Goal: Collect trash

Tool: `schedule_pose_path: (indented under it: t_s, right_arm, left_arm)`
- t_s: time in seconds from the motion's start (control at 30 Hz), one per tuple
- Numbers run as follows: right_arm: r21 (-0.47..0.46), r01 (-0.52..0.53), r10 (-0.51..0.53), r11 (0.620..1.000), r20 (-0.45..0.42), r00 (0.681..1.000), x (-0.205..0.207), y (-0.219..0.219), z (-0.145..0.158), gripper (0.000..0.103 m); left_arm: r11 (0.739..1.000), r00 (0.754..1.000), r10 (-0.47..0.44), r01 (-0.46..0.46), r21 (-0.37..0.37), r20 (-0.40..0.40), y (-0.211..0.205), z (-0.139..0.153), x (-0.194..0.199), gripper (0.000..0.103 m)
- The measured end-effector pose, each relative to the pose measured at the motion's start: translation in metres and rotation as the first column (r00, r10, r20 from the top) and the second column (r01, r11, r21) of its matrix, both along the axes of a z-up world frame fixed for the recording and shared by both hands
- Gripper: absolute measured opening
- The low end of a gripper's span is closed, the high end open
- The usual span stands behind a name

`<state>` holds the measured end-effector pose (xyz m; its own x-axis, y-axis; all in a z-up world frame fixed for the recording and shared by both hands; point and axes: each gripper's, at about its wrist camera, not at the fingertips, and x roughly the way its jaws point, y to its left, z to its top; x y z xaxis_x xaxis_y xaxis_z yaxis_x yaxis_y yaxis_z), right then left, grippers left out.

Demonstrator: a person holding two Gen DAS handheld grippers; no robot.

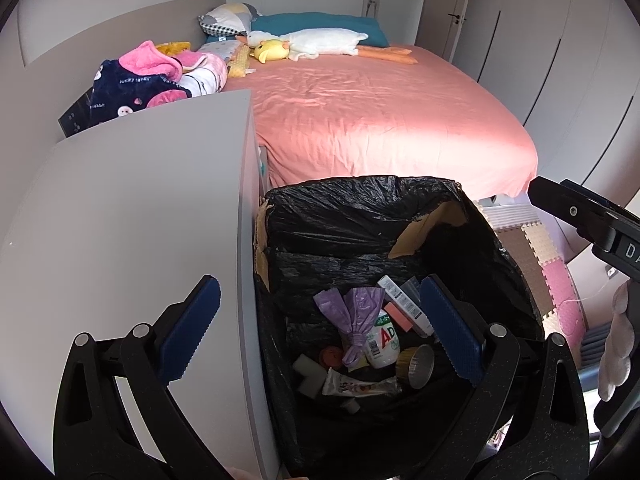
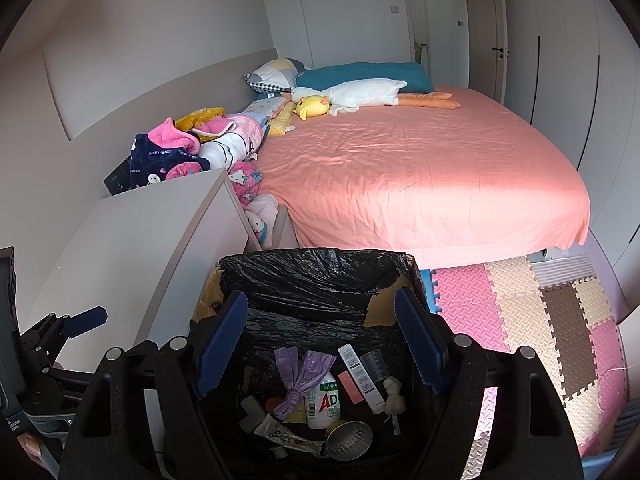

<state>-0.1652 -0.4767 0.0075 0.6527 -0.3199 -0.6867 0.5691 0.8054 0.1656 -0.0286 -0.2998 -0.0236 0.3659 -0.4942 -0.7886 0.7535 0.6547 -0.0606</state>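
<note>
Left gripper [image 1: 320, 328] stands wide and empty above the white cabinet's edge; right gripper [image 2: 320, 344] likewise gapes, empty, over the bin [image 2: 308, 276]. Collected trash [image 2: 316, 404] lies inside. Risk: torn liner snagging on descent.

Pink bed [image 2: 420, 172] carries a white goose plush [image 2: 360, 94], pillows, bundled blankets [image 2: 192, 148]

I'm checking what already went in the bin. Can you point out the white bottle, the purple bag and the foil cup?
white bottle [image 2: 322, 402]: right wrist view, on its label.
purple bag [image 2: 298, 380]: right wrist view, near its knot.
foil cup [image 2: 349, 440]: right wrist view, inside its bowl.
</note>
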Motion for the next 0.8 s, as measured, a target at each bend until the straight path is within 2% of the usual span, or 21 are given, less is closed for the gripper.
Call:
schedule_pose_path:
  t_s: [0.43,0.57,0.8]
  right_arm:
    - [0.0,0.0,0.0,1.0,0.0,1.0,0.0003,0.0002,0.0001,0.077]
    - [-0.001,0.0,0.0,1.0,0.0,1.0,0.0005,0.0003,0.0001,0.077]
    - [-0.001,-0.001,0.001,1.0,-0.001,1.0,-0.0004,-0.0006,-0.0009,0.077]
  left_arm:
    - [1.0,1.0,0.015,-0.015,0.004,0.011,0.0013,-0.0004,0.001,0.097]
    - [0.999,0.999,0.038,-0.039,0.019,0.036,0.0008,-0.0025,0.001,0.097]
    - [0.999,0.999,0.046,-0.046,0.025,0.028,0.0007,-0.0024,0.0019,0.097]
